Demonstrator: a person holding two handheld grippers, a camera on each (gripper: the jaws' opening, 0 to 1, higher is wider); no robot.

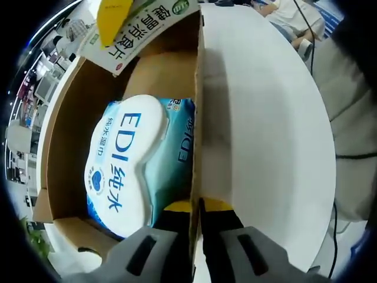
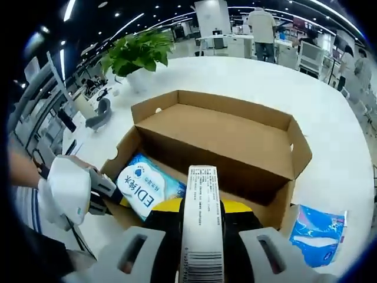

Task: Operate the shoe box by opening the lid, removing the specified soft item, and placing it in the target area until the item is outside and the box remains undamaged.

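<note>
Right hand-held gripper [image 2: 201,236]: rising from the near edge of the right gripper view, its jaws closed on a long white item with a barcode [image 2: 201,230], holding it above the near wall of the box.
Left hand-held gripper [image 1: 197,219]: in the left gripper view its jaws are pinching the box's side wall [image 1: 197,112], one jaw inside the box, one outside; in the right gripper view it is coming in from the left [image 2: 101,191], held by a white-gloved hand [image 2: 66,190] at the box's left near corner.
Wet wipes pack [image 1: 138,168]: the blue and white soft pack printed "EDI" is lying on the box floor, against the wall that the left hand-held gripper is clamping; in the right gripper view it is sitting in the near left corner of the box [image 2: 144,188].
Shoe box [image 2: 227,138]: brown cardboard, standing open on the table, its lid raised behind the far side.
Green and white carton [image 1: 138,29]: leaning into the far end of the box in the left gripper view, with a yellow piece [image 1: 113,17] lying across it.
Blue packet [image 2: 317,231]: lying on the table just beside the box's right near corner.
Table [image 2: 247,79]: white and round, carrying the box.
Potted plant [image 2: 136,53]: standing at the table's far left edge.
Background: an office hall with desks, and a person [image 2: 261,26] standing far off.
</note>
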